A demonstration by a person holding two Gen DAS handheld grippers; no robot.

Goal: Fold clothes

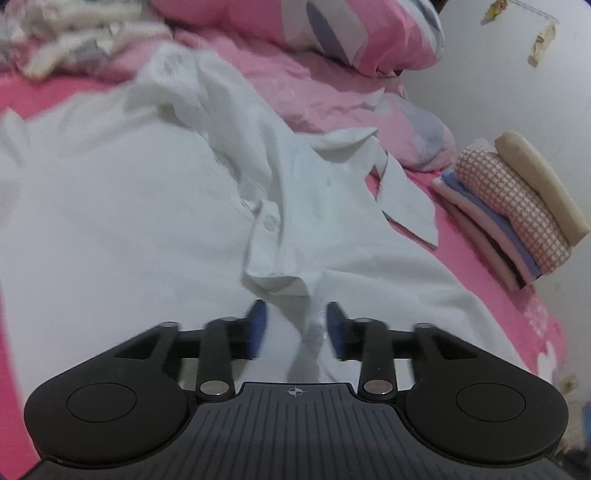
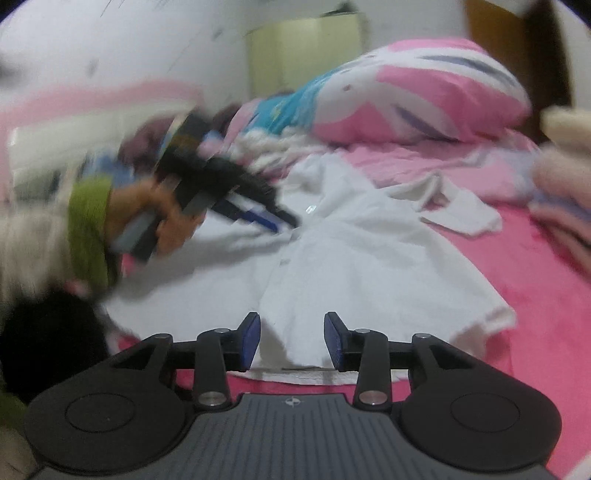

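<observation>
A white button-up shirt (image 1: 147, 221) lies spread and rumpled on the pink bed sheet (image 1: 480, 280), its collar (image 1: 402, 199) toward the right. My left gripper (image 1: 295, 326) hovers low over the shirt's button placket, open, with a raised ridge of white cloth between its blue pads (image 1: 258, 328). In the right wrist view the shirt (image 2: 369, 266) runs away from me, and my right gripper (image 2: 291, 339) is open over the near hem. The left gripper (image 2: 273, 218) appears there too, blurred, held by a hand (image 2: 162, 218) with a green cuff, its tips at the shirt's middle.
A stack of folded clothes (image 1: 517, 206) sits at the bed's right side by the wall. A pink patterned pillow (image 1: 332, 33) lies at the head of the bed, and a heap of unfolded clothes (image 1: 66, 40) at far left. The pillow (image 2: 424, 92) also shows in the right wrist view.
</observation>
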